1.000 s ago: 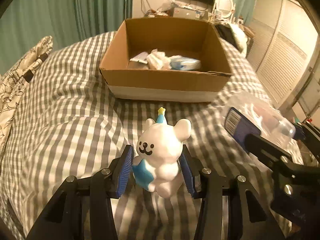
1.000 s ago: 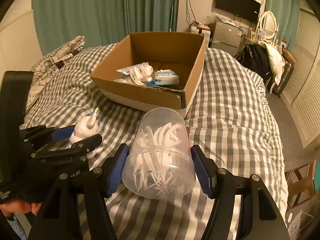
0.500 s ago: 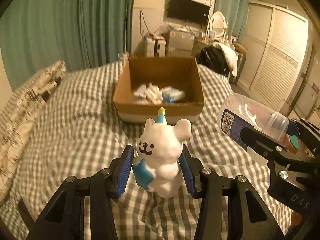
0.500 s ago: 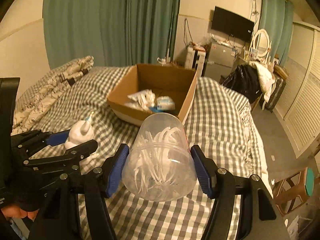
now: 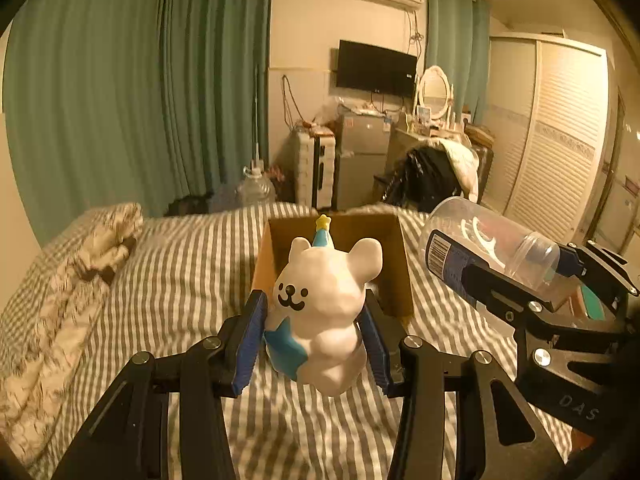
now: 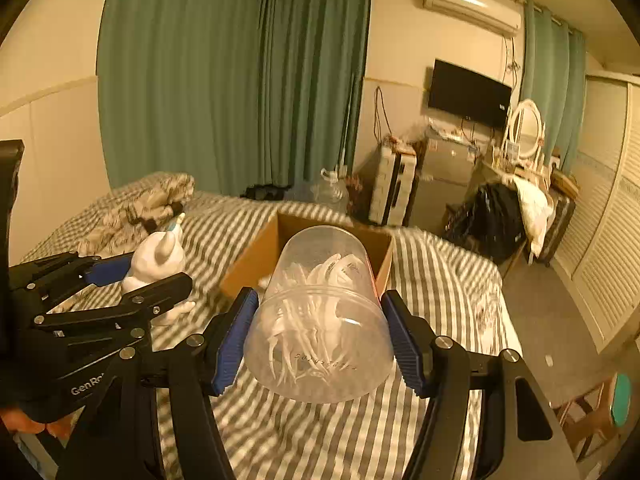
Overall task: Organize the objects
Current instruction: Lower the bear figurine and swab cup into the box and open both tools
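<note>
Left tongs [image 5: 316, 340] pinch white ceramic bear figurine [image 5: 324, 304]; right tongs [image 6: 318, 338] pinch clear plastic jar of white floss picks [image 6: 320, 320]. Both held above checked bed [image 5: 180, 280], short of open brown cardboard box [image 5: 340, 236].

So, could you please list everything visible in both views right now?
Bear figurine: one, white with blue star, held in left claw.
Jar: one, clear, holding white picks, in right claw.
Cardboard box: one, brown, on bed ahead.
Bed cover: one, grey-white checked.
Pillow: one, patterned, bed's left.
Curtains: teal, back wall.
TV: one, black, wall-mounted.
Air conditioner: one, white, high.
Mirror: one, white-framed oval.
Left claw: black, blue pads.
Right claw: black, blue pads.
</note>
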Motion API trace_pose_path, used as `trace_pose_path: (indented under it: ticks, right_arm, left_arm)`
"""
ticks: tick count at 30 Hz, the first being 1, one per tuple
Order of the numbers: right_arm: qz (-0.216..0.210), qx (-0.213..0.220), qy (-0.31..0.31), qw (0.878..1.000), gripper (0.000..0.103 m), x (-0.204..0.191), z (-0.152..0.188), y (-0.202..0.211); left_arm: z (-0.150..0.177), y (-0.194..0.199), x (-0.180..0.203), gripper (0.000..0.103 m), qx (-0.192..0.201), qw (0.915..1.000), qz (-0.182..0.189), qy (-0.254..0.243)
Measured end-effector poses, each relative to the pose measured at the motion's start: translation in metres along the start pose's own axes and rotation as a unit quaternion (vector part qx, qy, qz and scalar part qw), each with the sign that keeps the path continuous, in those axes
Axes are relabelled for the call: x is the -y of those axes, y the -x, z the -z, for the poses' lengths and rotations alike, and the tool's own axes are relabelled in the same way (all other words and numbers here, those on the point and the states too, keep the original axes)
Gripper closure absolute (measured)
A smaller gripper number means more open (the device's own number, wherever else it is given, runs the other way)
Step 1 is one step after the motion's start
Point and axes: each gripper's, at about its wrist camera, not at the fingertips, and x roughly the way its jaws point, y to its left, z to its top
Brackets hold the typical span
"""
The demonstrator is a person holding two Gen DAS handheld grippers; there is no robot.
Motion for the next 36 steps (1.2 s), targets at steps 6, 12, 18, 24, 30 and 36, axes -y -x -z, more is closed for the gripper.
trace_pose_path:
  ticks: [6, 12, 18, 24, 30, 36]
  right_arm:
    - [-0.013, 0.018, -0.001, 1.0, 0.04, 0.005, -0.033, -0.029]
    - [-0.015, 0.026, -0.003, 1.0, 0.04, 0.01, -0.063, -0.069]
    - [-0.006, 0.029, 0.002, 1.0, 0.04, 0.015, -0.086, -0.119]
    - [-0.003, -0.003, -0.01, 1.0, 0.04, 0.025, -0.072, -0.171]
    - [-0.008, -0.051, -0.01, 0.999, 0.04, 0.029, -0.049, -0.213]
    - [-0.003, -0.076, -0.02, 0.997, 0.04, 0.04, -0.035, -0.235]
  left_arm:
    - [-0.032, -0.03, -0.006, 0.056, 0.017, 0.9998, -0.009, -0.003]
    - [-0.059, -0.073, -0.019, 0.056, 0.026, 0.9995, -0.019, 0.0]
    - [-0.071, -0.125, -0.031, 0.056, 0.024, 0.9993, -0.029, -0.008]
    - [-0.049, -0.175, -0.04, 0.056, -0.012, 0.999, -0.038, -0.019]
    - [-0.021, -0.21, -0.043, 0.056, -0.064, 0.9975, -0.023, -0.015]
    - [-0.008, -0.23, -0.031, 0.056, -0.088, 0.9957, -0.02, -0.018]
